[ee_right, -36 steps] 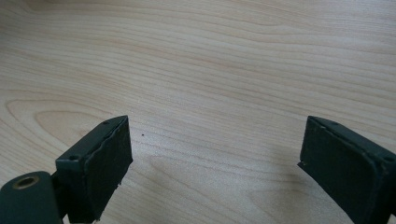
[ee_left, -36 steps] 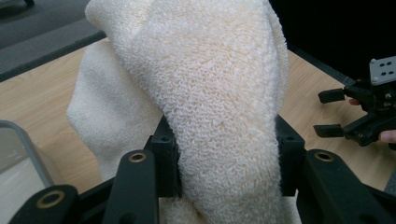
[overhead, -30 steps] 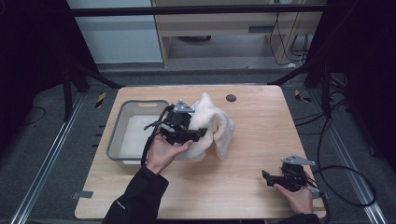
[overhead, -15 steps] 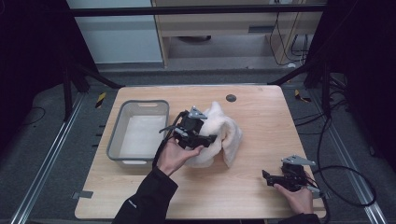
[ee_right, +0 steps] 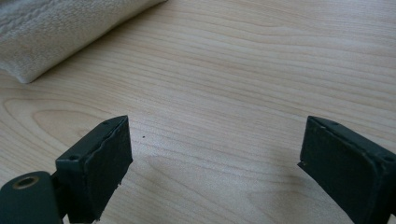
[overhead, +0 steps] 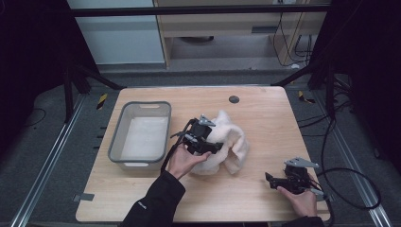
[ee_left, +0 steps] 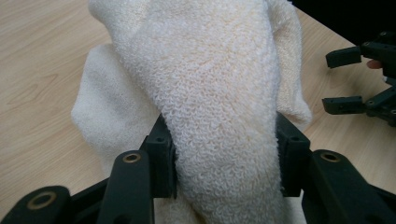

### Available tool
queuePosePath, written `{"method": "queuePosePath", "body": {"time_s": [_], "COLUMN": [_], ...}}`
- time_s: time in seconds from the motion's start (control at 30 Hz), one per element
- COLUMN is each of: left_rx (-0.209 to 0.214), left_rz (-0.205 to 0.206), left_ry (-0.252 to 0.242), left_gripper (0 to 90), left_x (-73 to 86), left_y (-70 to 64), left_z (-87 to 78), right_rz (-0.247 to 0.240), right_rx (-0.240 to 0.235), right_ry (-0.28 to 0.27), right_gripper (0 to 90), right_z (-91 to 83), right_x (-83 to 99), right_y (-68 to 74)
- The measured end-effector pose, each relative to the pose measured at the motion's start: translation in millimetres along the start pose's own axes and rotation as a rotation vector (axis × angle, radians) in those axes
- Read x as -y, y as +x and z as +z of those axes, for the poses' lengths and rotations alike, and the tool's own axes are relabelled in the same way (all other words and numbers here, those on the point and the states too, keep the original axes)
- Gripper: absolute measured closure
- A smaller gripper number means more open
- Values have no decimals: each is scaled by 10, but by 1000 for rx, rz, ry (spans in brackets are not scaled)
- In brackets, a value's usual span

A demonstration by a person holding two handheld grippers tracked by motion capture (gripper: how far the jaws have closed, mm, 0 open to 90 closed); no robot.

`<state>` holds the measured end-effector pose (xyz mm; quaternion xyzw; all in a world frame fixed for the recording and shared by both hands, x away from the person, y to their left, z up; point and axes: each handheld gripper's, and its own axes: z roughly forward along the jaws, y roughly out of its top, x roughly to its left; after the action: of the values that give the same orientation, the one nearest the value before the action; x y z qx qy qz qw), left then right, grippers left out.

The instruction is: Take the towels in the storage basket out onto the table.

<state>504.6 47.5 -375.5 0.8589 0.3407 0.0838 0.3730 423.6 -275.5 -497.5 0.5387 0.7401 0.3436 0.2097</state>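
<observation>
The towel (overhead: 226,142) lies bunched on the table (overhead: 265,113) just right of the grey bin (overhead: 139,135). Our left hand-held gripper (overhead: 208,144) pinches a thick fold; we should lift slowly, while the right hand-held gripper (overhead: 274,181), jaws apart, waits nearer us.

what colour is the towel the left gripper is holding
Cream, off-white terry with a looped pile. The towel shows best in the left gripper view.
</observation>
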Motion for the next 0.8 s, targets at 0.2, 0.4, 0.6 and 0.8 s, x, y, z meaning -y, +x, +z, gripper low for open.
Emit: {"method": "queuePosePath", "body": {"time_s": [0.2, 0.4, 0.6, 0.8], "left_rx": [0, -6, -18, -15], "left_rz": [0, 0, -1, -3], "left_ry": [20, 43, 67, 74], "left_gripper": [495, 475, 451, 413], "left_x": [48, 82, 144, 201], "left_y": [22, 21, 34, 41], "left_z": [126, 254, 370, 423], "right_rz": [-1, -2, -2, -3], "right_rx": [0, 0, 1, 6], "right_ry": [1, 2, 4, 7], "right_gripper": [90, 90, 90, 90], "right_z": [1, 1, 2, 5], "right_x": [0, 1, 0, 0], "right_y": [1, 3, 3, 3]}}
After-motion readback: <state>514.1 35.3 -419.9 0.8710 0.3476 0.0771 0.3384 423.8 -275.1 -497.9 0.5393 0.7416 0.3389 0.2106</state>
